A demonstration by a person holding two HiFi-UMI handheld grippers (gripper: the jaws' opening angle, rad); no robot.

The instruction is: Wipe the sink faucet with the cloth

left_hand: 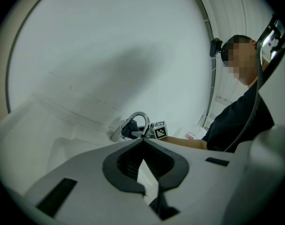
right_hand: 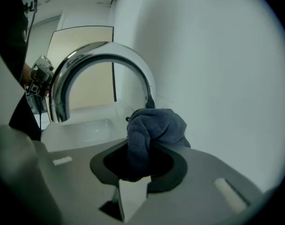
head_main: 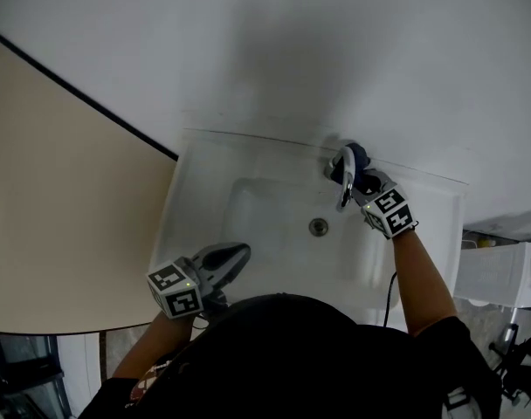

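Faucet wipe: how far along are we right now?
Done: the dark blue cloth is gripped in the right claw. In hand: the cloth sits at the base of the curved chrome faucet, behind its arch. Remaining: the arch and spout; the pictures cannot show what is already wiped. The left claw is shut and empty over the white sink.

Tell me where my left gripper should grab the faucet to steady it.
Probably the crown of the faucet arch, coming over the sink, jaws opened across the slim round tube. Its base is taken: the right gripper holds the cloth there.
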